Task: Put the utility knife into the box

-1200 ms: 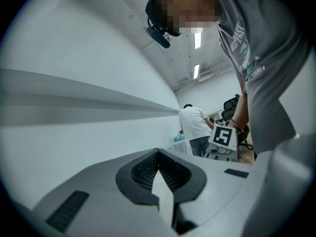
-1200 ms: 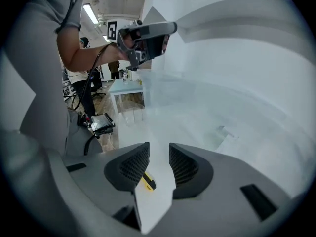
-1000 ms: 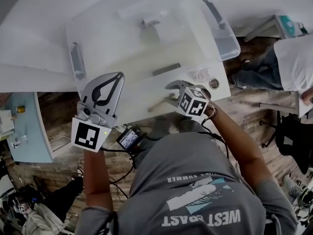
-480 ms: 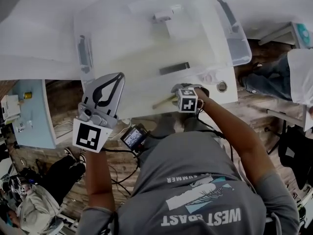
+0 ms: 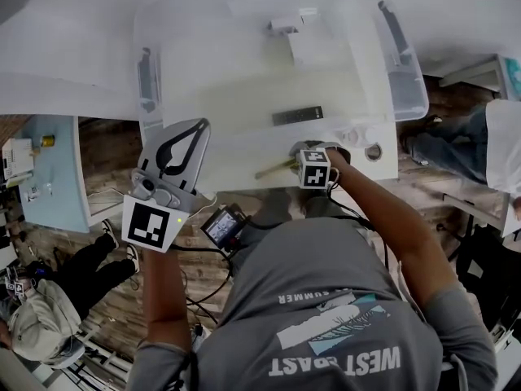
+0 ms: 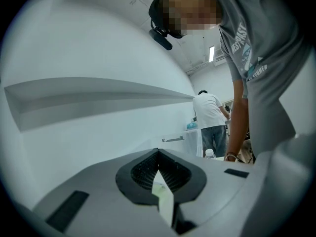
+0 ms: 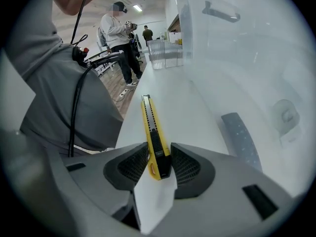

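Observation:
A yellow utility knife [image 5: 275, 169] [image 7: 152, 127] lies on the white table [image 5: 73, 96], just in front of the clear plastic box [image 5: 391, 47] [image 7: 237, 58]. My right gripper [image 5: 301, 160] [image 7: 159, 164] is down at the knife's near end. Its jaws are closing, and both pads touch the knife's black slider end. The knife still rests flat on the table, pointing away from the gripper. My left gripper [image 5: 198, 125] [image 6: 159, 154] hangs off the table's front edge to the left, shut and empty, and faces a blank white wall.
A dark flat remote-like bar [image 5: 297, 115] [image 7: 240, 139] lies inside the box. Small round items [image 5: 373, 151] sit at the table's right corner. A light blue table [image 5: 57, 177] stands at the left. People stand further off on the wooden floor.
My right gripper has come down from above the table's edge onto the knife's end, and its jaws now flank the knife. The left gripper has hardly moved.

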Tool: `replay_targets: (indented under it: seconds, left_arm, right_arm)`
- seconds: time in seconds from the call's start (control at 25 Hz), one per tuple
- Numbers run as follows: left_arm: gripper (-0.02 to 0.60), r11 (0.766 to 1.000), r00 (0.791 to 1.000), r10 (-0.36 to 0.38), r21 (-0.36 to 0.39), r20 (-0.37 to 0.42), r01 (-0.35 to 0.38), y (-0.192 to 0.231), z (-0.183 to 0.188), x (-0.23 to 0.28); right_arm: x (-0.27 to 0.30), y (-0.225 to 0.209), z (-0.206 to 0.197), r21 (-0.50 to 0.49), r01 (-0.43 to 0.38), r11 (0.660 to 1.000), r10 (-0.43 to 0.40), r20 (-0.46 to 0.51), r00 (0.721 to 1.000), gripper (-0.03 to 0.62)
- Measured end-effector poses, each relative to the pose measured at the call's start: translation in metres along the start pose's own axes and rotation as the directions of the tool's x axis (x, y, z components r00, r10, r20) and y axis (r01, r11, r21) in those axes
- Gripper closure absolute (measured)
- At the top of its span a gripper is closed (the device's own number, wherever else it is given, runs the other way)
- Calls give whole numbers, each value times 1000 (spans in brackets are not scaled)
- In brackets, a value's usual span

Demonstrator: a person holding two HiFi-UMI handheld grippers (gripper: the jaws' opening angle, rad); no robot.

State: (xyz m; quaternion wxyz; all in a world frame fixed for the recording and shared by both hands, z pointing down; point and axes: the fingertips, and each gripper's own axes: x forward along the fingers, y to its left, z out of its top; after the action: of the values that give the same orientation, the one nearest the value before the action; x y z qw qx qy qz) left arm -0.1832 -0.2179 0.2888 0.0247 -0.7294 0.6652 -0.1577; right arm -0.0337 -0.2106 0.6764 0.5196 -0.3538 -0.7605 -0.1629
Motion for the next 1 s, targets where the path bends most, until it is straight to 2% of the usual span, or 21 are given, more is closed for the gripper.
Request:
replay_targets:
  seconds: [0.36,0.64,0.8,1.0]
  left_arm:
    - [572,1000,1000,14,-4,2,-14,3,1,2]
    - [572,1000,1000,8,-2,23,-8,6,5,6]
    - [572,1000,999,2,5,42,-2,8,8,12]
    - [572,1000,999,0,0,39,0,7,8,15]
  right_arm:
    - [-7,4,-3,46,0,999,0,-14,1000,456]
    - [-28,4,-4,69,41,997,-41,0,999,459]
    - [-31,-1,-11,58,62,996,-60,-36,998,459]
    - [-20,-1,-31,91,58,994,-51,-84,995,467]
